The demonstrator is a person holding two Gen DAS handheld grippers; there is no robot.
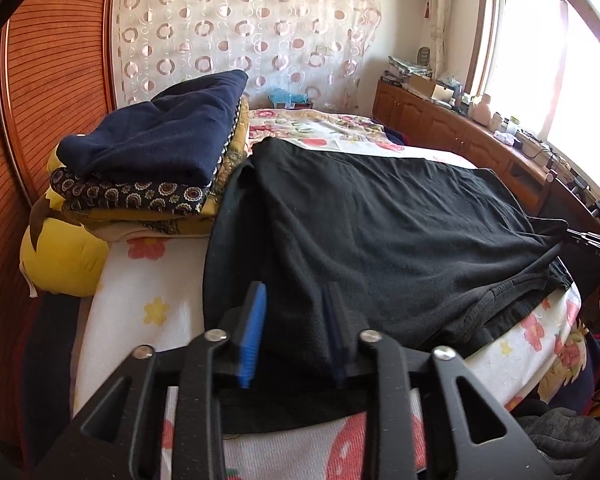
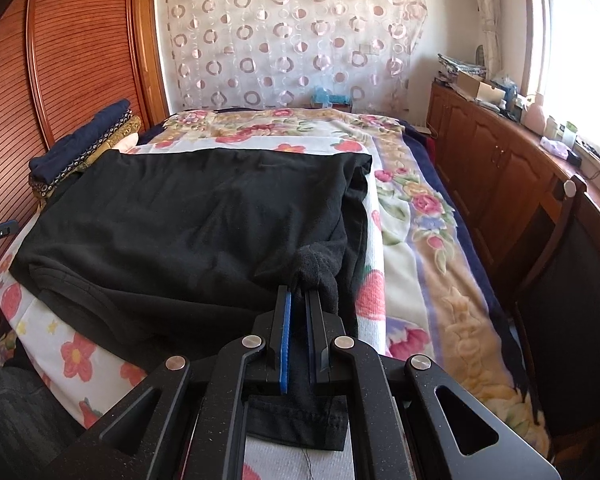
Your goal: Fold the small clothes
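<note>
The black shirt [image 1: 380, 220] lies spread on the bed [image 2: 428, 240]. The left gripper [image 1: 294, 300] stands partly open, its blue pads apart with shirt cloth lying loose between them. The right gripper [image 2: 299, 294] is closed on a bunched shirt corner (pinched at the fingertips).

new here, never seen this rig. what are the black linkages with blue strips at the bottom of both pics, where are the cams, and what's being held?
Those are two hand-held grippers; a person carries one in each hand. Each picture comes from a fisheye camera on a gripper, looking forward along its fingers. In the left wrist view the left gripper stands open, with the black garment lying between its blue pads but not pinched. In the right wrist view the right gripper is shut on a bunched corner of that garment. It lies on a flowered blanket covering a bed. A stack of folded clothes sits to the left.
</note>
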